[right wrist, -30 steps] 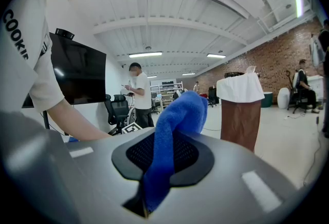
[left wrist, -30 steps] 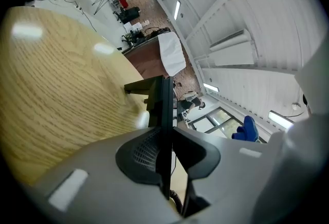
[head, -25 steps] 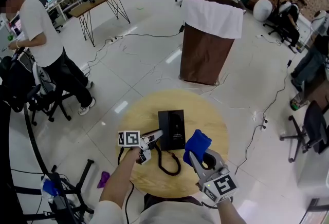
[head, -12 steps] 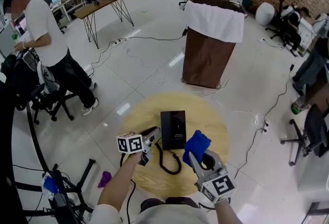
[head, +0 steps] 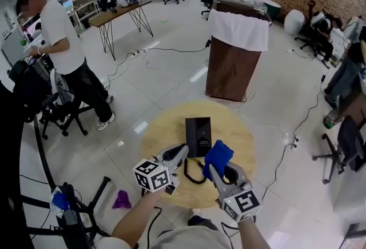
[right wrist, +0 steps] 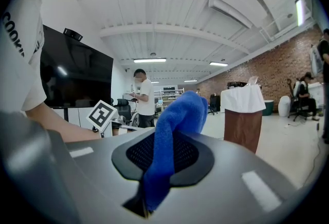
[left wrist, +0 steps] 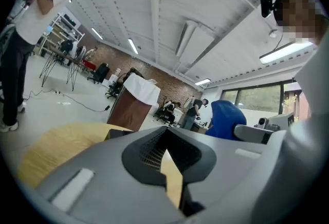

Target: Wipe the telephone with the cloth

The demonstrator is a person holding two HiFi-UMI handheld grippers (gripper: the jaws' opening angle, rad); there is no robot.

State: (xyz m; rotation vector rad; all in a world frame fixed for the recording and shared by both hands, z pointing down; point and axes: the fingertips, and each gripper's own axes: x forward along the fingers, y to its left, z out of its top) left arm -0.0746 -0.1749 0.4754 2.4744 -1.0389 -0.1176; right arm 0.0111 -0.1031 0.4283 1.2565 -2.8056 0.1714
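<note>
On a round wooden table (head: 157,133), the black telephone (head: 198,135) is seen lying flat, its long axis running away from the person; the blue cloth (head: 219,155) is clamped in the right gripper (head: 213,169) just beside the telephone's near right corner, so the telephone lies ahead and slightly left; the left gripper (head: 180,151), raised off its near left corner, has just been closed on nothing.
</note>
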